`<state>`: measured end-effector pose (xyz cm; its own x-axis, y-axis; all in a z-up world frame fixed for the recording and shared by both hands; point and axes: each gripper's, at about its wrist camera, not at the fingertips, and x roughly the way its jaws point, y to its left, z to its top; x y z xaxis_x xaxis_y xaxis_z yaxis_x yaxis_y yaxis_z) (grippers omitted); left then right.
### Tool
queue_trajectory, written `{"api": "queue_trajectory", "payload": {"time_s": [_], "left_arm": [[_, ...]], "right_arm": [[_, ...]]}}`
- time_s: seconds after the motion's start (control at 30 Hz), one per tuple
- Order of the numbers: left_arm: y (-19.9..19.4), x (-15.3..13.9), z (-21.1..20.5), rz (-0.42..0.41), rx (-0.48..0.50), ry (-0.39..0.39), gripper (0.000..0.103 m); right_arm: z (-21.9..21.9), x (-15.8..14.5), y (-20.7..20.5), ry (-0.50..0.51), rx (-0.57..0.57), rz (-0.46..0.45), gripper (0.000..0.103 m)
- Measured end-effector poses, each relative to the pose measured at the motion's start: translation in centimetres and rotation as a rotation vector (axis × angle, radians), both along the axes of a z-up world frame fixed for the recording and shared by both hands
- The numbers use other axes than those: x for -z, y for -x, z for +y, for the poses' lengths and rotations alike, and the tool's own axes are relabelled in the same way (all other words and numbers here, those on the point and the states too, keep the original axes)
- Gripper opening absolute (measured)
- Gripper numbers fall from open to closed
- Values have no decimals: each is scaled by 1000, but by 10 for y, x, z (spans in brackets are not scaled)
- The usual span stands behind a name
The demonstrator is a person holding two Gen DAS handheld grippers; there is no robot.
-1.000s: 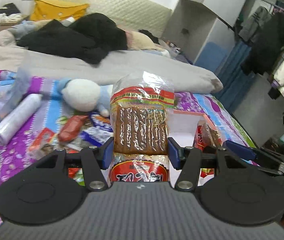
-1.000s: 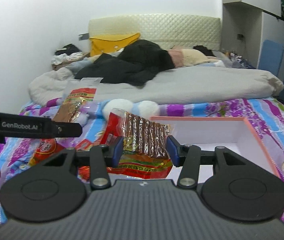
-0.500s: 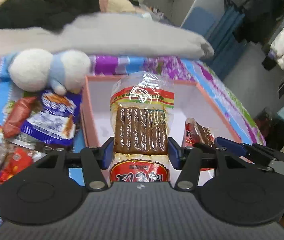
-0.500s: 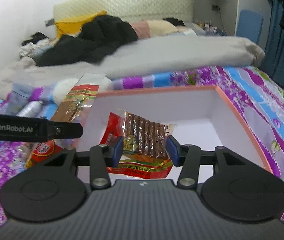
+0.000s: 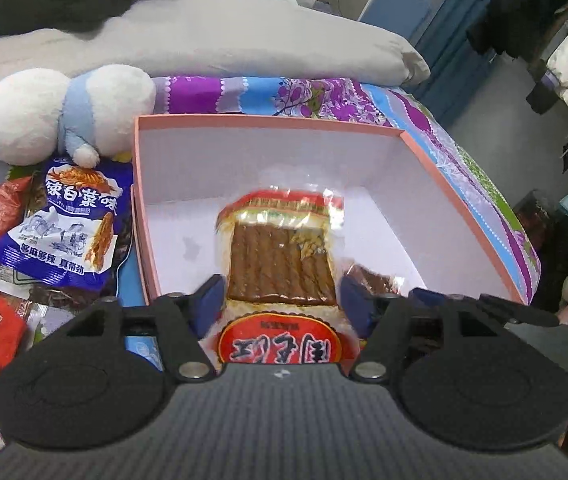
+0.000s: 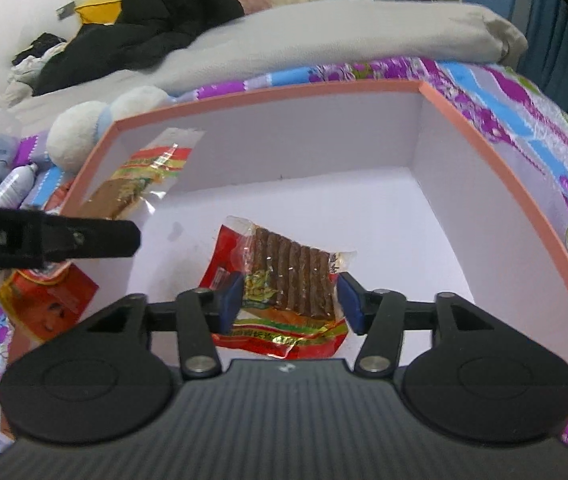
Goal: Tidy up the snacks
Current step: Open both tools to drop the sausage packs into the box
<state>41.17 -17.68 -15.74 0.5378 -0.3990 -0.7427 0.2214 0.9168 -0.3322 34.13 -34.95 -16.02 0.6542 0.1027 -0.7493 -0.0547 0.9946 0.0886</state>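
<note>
A: Dropping both packs into the pink box (image 5: 268, 121), looks like. Left gripper (image 5: 282, 300) jaws just been opening, pads now apart w/ gaps either side of the big sausage pack (image 5: 280, 264), so not clamped. Pack tilts down into the box nr its front-left corner.

B: Right gripper (image 6: 288, 300)?

A: Same deal, jaws just been opening, pads clear of the small sausage pack (image 6: 284, 280). Pack's btwn them, lying abt flat on the box floor, nr the front edge.

B: Why both there?

A: Prob sorting like w/ like, side by side. Loose snacks, e.g. blue bag (image 5: 60, 228), sit on the bedspread (image 5: 323, 96) left of the box, by the plush toy (image 5: 64, 112).
</note>
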Motion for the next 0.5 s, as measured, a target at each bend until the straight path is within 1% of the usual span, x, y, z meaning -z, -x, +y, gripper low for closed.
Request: {"api": "queue_trajectory", "payload": {"time_s": [0.03,0.07,0.1,0.27,0.5], "left_arm": [[1,-2,-1,-1,-3,-4,81],[2,-3,-2,-2,-2,-5,82],[3,-5,-2,-3,3,1,82],[14,-20,-3,-34,7,12,82],[43,-58,9,-103,-12,6,82]], "right_arm": [[-2,1,0,-7,9,2,66],[-4,1,1,-9,16,3,69],[-5,1,2,-9,21,6,70],[-10,-11,10,-16,30,-18,70],[-6,-44,32,-26,26,-85,70]]}}
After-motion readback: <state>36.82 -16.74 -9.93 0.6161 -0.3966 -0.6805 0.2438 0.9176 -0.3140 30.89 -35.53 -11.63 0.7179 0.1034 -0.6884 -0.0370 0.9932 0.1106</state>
